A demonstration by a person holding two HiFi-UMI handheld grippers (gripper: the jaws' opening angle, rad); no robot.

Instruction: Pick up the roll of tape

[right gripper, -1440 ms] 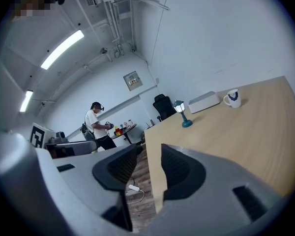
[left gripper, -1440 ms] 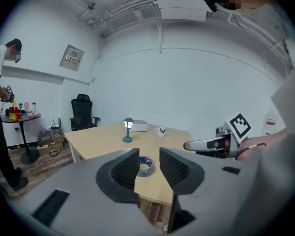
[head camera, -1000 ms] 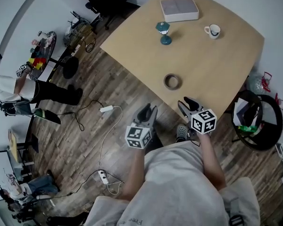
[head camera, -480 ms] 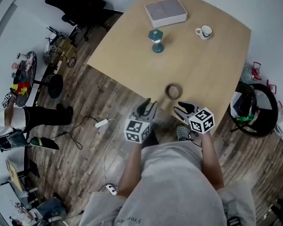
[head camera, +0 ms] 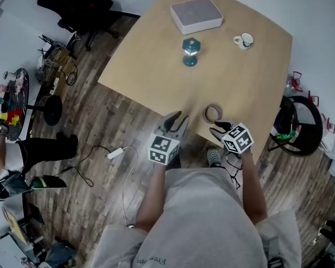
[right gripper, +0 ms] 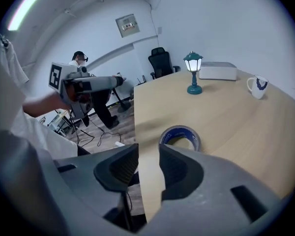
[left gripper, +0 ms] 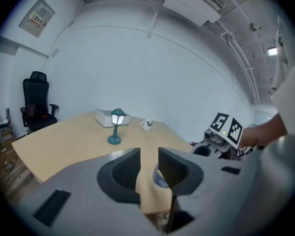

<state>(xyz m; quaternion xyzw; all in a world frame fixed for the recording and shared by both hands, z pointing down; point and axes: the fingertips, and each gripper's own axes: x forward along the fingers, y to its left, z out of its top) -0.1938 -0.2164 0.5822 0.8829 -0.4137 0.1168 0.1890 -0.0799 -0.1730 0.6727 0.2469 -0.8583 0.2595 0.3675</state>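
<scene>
Three beyond tape (head camera: 213, 114): lamp (head camera: 190, 52), mug (head camera: 244, 40), box (head camera: 196, 14)

Wood counter (head camera: 156, 66) fills the top middle of the head view. On it there's a little teal lamp (head camera: 190, 51), lit, with a white box (head camera: 196, 14) behind it and a mug (head camera: 244, 39) off to the right. Black office chair (head camera: 72, 4) sits upper left, and a white cable (head camera: 115, 153) trails over the plank floor (head camera: 100, 121).

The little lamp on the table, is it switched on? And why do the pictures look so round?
Left gripper view: the lamp is lit, glowing white. Right gripper view: lit too. Both gripper views: dark round corners and bent walls, from the wide-angle lens. Head view: the floor curves likewise.
</scene>
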